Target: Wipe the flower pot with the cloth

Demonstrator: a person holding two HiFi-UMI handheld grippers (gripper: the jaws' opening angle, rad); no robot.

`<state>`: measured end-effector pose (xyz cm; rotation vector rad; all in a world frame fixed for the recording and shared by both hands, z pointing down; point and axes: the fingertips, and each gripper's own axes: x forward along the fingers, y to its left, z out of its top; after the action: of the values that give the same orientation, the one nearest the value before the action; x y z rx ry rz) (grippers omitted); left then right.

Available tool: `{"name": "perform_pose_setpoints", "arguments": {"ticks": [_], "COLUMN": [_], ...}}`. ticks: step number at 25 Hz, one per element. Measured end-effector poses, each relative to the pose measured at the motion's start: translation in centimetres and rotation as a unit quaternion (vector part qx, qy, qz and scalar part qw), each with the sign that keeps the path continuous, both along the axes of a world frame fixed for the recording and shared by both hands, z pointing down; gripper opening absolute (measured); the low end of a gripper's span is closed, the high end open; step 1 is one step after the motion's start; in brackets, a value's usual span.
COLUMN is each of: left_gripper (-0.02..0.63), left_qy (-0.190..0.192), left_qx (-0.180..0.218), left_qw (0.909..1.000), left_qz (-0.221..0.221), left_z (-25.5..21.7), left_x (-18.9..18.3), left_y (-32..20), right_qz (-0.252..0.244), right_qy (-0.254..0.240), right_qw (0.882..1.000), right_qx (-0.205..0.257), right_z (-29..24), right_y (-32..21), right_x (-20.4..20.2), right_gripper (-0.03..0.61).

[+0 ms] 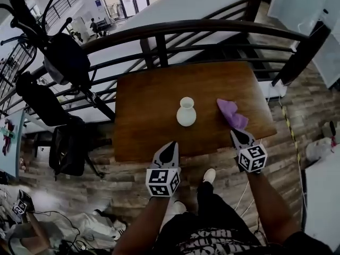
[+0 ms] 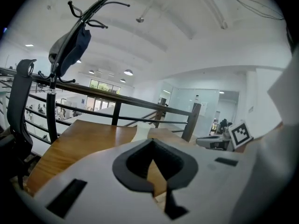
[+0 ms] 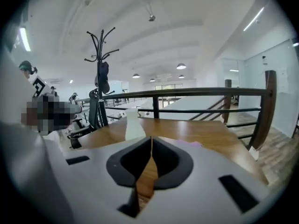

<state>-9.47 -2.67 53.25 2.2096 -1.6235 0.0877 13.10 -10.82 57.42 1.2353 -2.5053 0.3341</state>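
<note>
The flower pot (image 1: 186, 112) stands upright near the centre of the table (image 1: 143, 126), long axis vertical. The cloth (image 1: 231, 113) lies crumpled just to its right, apart from it.

The right gripper (image 1: 240, 135) is the nearer to the cloth. Its tips point at the cloth's near edge, just short of it, jaws pressed together on nothing. The left gripper (image 1: 169, 147) sits at the table's near edge, the pot ahead and slightly right, its jaws likewise closed and empty.

Judgement: the right jaws must part before taking the cloth.

In both gripper views the jaw bodies hide the pot's base. The cloth shows only as a faint sliver.
</note>
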Motion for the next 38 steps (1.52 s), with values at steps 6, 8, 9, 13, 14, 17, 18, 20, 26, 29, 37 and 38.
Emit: {"name": "perform_pose_setpoints", "arguments": {"ticks": [6,8,9,13,14,17,18,20,26,29,37,38], "left_gripper": [0.000,0.000,0.000,0.000,0.000,0.000,0.000,0.000,0.000,0.000,0.000,0.000], "left_qy": [0.020,0.029,0.033,0.037,0.036,0.031,0.027,0.018,0.008,0.006,-0.002,-0.001], "left_qx": [0.016,0.017,0.016,0.009,0.007,-0.001,-0.003,-0.001,-0.003,-0.006,-0.004,-0.007], "left_qw": [0.9997,0.9994,0.9993,0.9993,0.9993,0.9995,0.9996,0.9996,0.9986,0.9983,0.9980,0.9981], "left_qz": [-0.002,0.000,0.000,0.003,0.002,-0.005,-0.010,-0.020,-0.052,-0.058,-0.064,-0.062], "left_z": [-1.3,-1.6,-1.6,-1.3,-1.2,-0.6,-0.3,0.1,0.6,0.3,-0.3,-0.2], "left_x": [-0.3,0.2,0.6,2.4,2.9,4.6,5.1,6.1,9.7,11.6,15.0,15.3], "left_y": [4.9,6.2,6.9,9.8,10.4,12.0,12.5,12.9,13.4,13.7,14.9,15.1], "right_qz": [0.009,0.009,0.010,0.013,0.012,0.009,0.008,0.005,-0.024,-0.042,-0.069,-0.068], "right_qy": [-0.029,-0.015,-0.011,-0.012,-0.015,-0.020,-0.020,-0.017,-0.021,-0.023,-0.038,-0.039], "right_qw": [0.999,0.999,0.999,0.999,0.999,0.999,0.999,0.999,0.999,0.998,0.996,0.996], "right_qx": [0.037,0.043,0.044,0.046,0.046,0.040,0.037,0.035,0.039,0.040,0.046,0.047], "right_z": [-3.7,-4.3,-4.5,-5.3,-5.5,-5.1,-4.7,-4.2,-3.6,-3.7,-4.1,-4.3], "right_y": [9.9,12.3,13.4,16.3,16.8,18.3,18.8,19.4,20.2,20.2,20.6,20.7], "right_x": [-1.8,-1.7,-1.5,-0.4,0.1,1.9,2.5,3.8,7.1,8.2,9.2,9.3], "right_gripper": [-0.002,-0.002,-0.002,-0.002,-0.002,-0.002,-0.002,-0.002,-0.002,-0.002,-0.002,-0.002]}}
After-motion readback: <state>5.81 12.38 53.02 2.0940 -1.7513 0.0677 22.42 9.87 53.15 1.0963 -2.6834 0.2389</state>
